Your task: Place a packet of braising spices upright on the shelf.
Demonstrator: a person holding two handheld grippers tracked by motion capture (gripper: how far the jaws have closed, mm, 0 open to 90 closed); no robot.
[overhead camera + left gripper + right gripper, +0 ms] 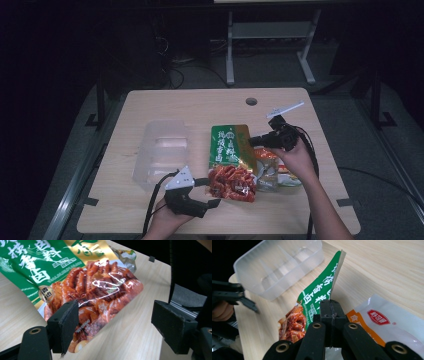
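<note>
surface: pale wood table [150,105] (dark room) | left gripper [210,192] released | right gripper [331,305] grasping green packet [318,293]

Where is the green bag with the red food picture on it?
In the high view the green bag lies mid-table, between the clear plastic box on its left and an orange-and-white packet on its right. The right claw pinches its edge.
</note>
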